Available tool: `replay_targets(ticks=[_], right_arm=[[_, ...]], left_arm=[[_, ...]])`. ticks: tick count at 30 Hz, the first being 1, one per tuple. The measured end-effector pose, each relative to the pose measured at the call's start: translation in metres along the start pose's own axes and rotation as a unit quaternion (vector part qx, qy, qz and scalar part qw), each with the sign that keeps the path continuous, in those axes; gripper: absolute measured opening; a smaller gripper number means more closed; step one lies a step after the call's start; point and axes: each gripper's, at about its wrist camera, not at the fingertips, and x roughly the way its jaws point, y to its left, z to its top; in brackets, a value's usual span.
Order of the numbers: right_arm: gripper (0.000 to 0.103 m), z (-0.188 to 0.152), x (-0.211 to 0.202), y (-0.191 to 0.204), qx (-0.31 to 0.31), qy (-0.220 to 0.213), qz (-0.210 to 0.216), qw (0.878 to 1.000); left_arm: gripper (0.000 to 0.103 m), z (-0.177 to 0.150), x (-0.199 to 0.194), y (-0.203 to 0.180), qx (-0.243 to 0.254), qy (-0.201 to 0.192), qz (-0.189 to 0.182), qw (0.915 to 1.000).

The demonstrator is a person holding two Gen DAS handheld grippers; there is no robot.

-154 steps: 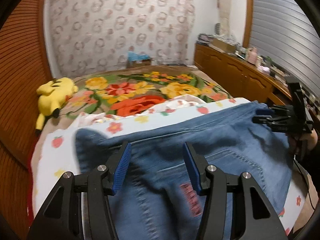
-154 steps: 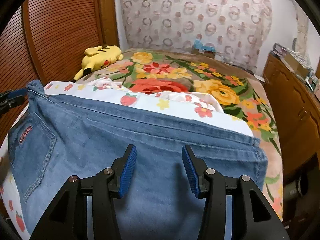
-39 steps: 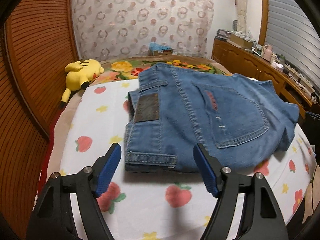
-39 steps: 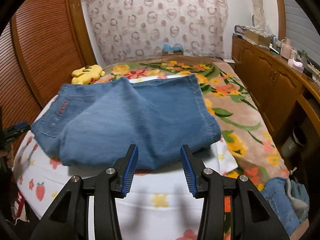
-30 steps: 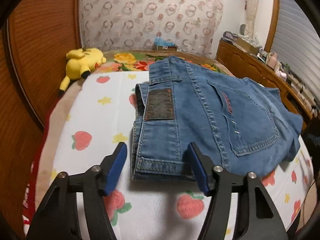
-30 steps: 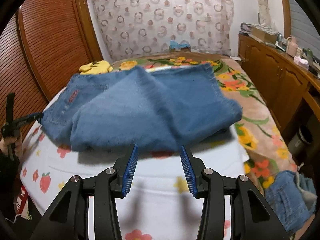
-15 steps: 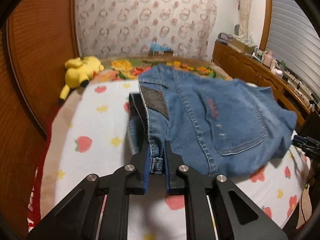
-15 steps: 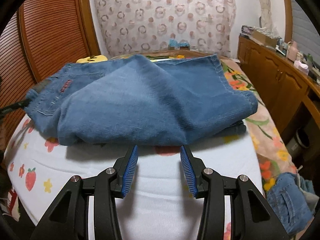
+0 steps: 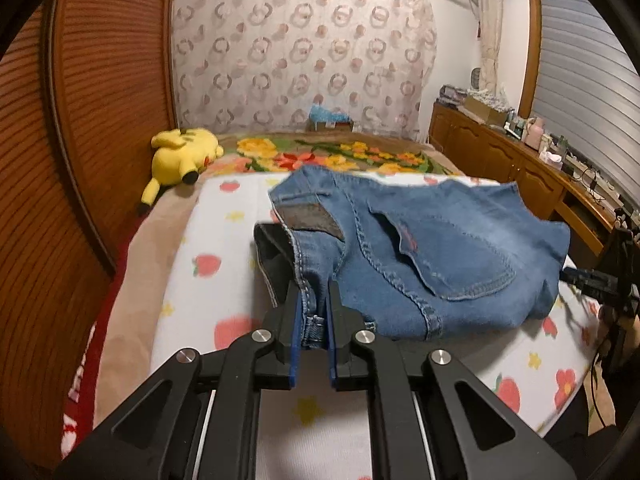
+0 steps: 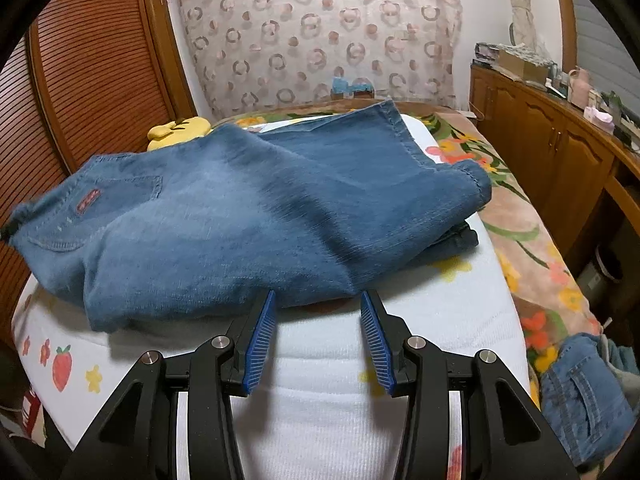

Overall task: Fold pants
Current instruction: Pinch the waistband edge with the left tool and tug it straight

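Your left gripper [image 9: 311, 312] has just clamped the waistband of the jeans [image 9: 420, 248] and lifts it; your right gripper [image 10: 316, 316] waits open, so another fold begins.

No writing can be read: the dark brown leather patch [image 9: 310, 220] and the small red tag [image 10: 88, 201] on the folded blue denim pants [image 9: 420, 256] are both too blurred.

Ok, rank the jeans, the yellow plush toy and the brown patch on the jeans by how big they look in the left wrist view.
1. jeans
2. yellow plush toy, though it lies farther from the camera
3. brown patch
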Motion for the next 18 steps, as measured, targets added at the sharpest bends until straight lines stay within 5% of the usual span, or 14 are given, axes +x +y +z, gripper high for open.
replay_targets(ticks=[8, 12, 14, 18], right_arm=[[0.046, 0.0, -0.005, 0.0, 0.007, 0.0, 0.001, 1.0], [0.046, 0.0, -0.006, 0.002, 0.009, -0.003, 0.001, 1.0], [0.046, 0.0, -0.007, 0.002, 0.009, -0.004, 0.0, 1.0], [0.046, 0.0, -0.007, 0.001, 0.011, -0.004, 0.001, 1.0]], left_arm=[[0.018, -0.018, 0.001, -0.016, 0.004, 0.021, 0.01, 0.9997], [0.048, -0.012, -0.007, -0.016, 0.008, 0.002, 0.014, 0.9999], [0.052, -0.008, -0.012, -0.021, 0.013, -0.012, 0.014, 0.9997], [0.077, -0.002, -0.012, -0.032, 0.024, -0.028, 0.001, 0.9993]])
